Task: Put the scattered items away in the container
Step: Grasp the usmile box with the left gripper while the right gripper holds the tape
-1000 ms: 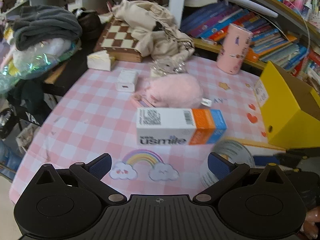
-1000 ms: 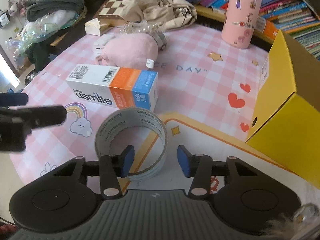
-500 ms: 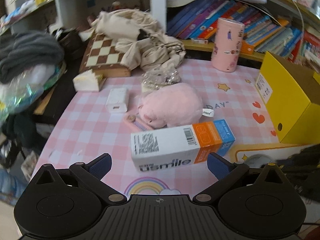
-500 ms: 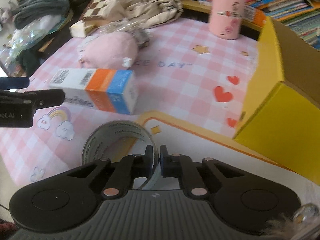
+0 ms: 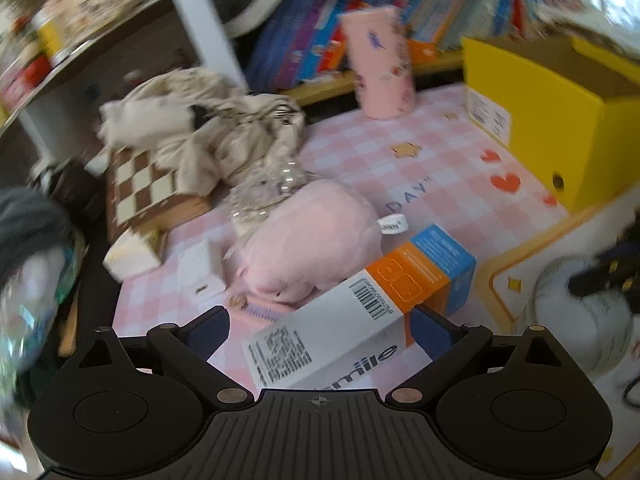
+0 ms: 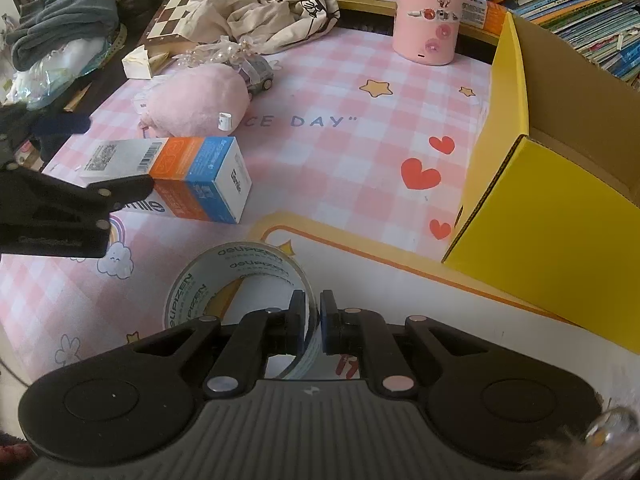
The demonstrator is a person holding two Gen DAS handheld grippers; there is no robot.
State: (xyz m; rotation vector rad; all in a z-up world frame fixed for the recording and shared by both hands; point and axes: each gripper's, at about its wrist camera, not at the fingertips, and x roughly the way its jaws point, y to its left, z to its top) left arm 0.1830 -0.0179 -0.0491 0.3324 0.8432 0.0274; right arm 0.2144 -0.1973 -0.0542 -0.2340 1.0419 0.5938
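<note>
While the tape roll (image 6: 240,292) stands on its edge on the worktop (image 6: 360,152), our right claw (image 6: 314,320) has pinched its near wall between closed fingers, one inside the ring and one outside. From the roll, the yellow box (image 6: 532,216) lies to the right and a little farther off, its open top facing up, so we judge the coming move to be a lift and a carry rightward over the near wall. The right hand is plainly the nearer one to that box.

Left of the roll lies the toothpaste carton (image 6: 172,176), flat, its long axis running left to right in the right wrist view. Our left claw (image 5: 320,330) is spread wide with the carton lying slantwise between its fingers; we see no pad pressing on it. Beyond the carton, farther from the roll, sits the pink plush toy (image 6: 196,100).

Only the right view shows the pinch itself; the left view catches the roll (image 5: 576,312) blurred at its edge, but shows the carton's barcode face.
</note>
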